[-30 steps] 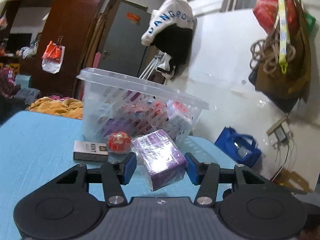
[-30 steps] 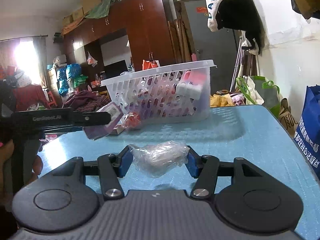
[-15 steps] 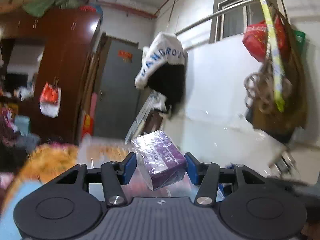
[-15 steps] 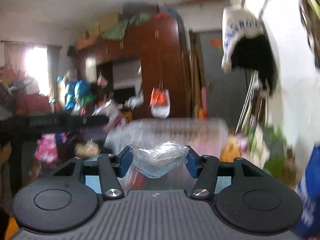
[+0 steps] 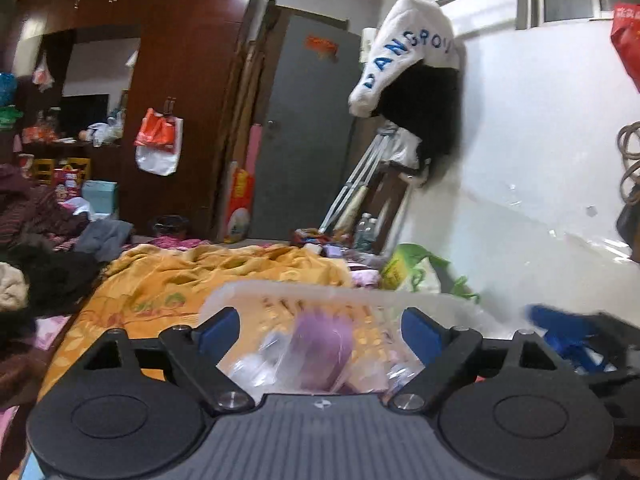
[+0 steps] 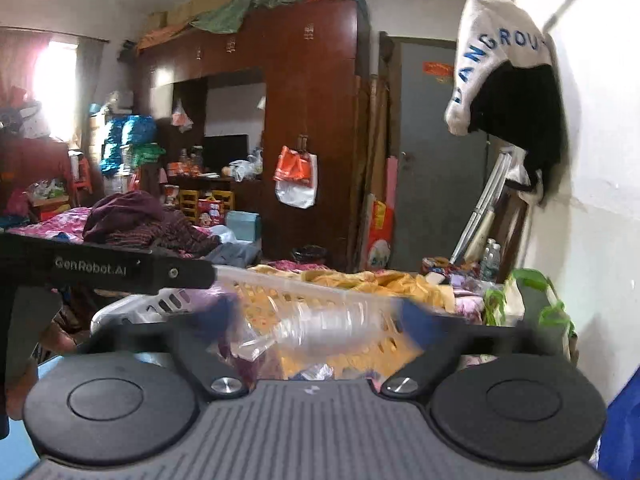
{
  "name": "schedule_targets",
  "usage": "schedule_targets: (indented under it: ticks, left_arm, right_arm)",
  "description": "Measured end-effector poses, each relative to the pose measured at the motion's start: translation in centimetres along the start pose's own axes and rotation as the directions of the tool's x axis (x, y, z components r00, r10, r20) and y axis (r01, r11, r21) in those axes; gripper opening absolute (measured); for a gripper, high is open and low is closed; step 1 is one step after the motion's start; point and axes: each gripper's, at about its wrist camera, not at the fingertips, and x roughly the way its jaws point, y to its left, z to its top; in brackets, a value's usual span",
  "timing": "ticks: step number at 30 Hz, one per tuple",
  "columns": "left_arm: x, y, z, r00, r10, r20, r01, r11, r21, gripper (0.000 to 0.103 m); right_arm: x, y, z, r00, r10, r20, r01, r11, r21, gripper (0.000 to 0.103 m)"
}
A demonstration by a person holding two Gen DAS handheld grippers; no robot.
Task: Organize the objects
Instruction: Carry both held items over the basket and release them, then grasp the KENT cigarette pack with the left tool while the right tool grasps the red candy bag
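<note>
My left gripper (image 5: pixel 320 330) is open above the white slotted basket (image 5: pixel 424 302). The purple wrapped box (image 5: pixel 322 350) is blurred between the spread fingers, touching neither pad, over the basket. My right gripper (image 6: pixel 316 322) is open too, its blue pads blurred. The clear plastic packet (image 6: pixel 320 326) is blurred between the fingers, apart from both pads, above the basket (image 6: pixel 132 306). The left gripper's black body (image 6: pixel 100 268) shows at the left of the right wrist view.
An orange blanket (image 5: pixel 192 280) lies on a bed behind the basket. A dark wardrobe (image 6: pixel 288 120) and grey door (image 5: pixel 304 128) stand farther back. A white wall (image 5: pixel 540 160) with hanging clothes is on the right. A blue bag (image 5: pixel 568 336) sits low right.
Both grippers have risen over the basket and opened. The purple box and the clear packet have left the pads and are dropping toward the basket.
</note>
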Motion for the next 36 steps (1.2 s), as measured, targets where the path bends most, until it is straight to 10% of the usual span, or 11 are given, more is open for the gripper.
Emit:
schedule_targets:
  ticks: [8, 12, 22, 28, 36]
  left_arm:
    - [-7.8, 3.1, -6.8, 0.998, -0.057, -0.005, 0.057, 0.997, 0.043, 0.101]
    - [-6.4, 3.0, -9.7, 0.984, 0.109, -0.141, -0.09, 0.987, 0.132, 0.099]
    - [-2.5, 2.9, -11.7, 0.956, 0.096, -0.277, -0.061, 0.989, 0.133, 0.099]
    - [-2.8, 2.9, -12.0, 0.947, 0.148, -0.286, -0.104, 0.981, 0.162, 0.061]
    - [-4.3, 4.5, -12.2, 0.948, 0.145, -0.282, -0.1, 0.981, 0.168, 0.061]
  right_arm:
    - [-6.4, 2.3, -4.9, 0.989, 0.144, -0.021, -0.141, 0.984, 0.108, 0.103]
    - [-5.8, 3.2, -7.1, 0.986, 0.138, -0.093, -0.122, 0.979, 0.165, 0.103]
    - [-1.8, 1.3, -8.4, 0.96, 0.099, -0.262, -0.013, 0.951, 0.31, 0.103]
    - [0.2, 2.4, -9.0, 0.938, 0.099, -0.334, 0.004, 0.956, 0.293, 0.103]
    - [1.8, 6.1, -9.0, 0.924, 0.125, -0.361, -0.028, 0.965, 0.262, 0.103]
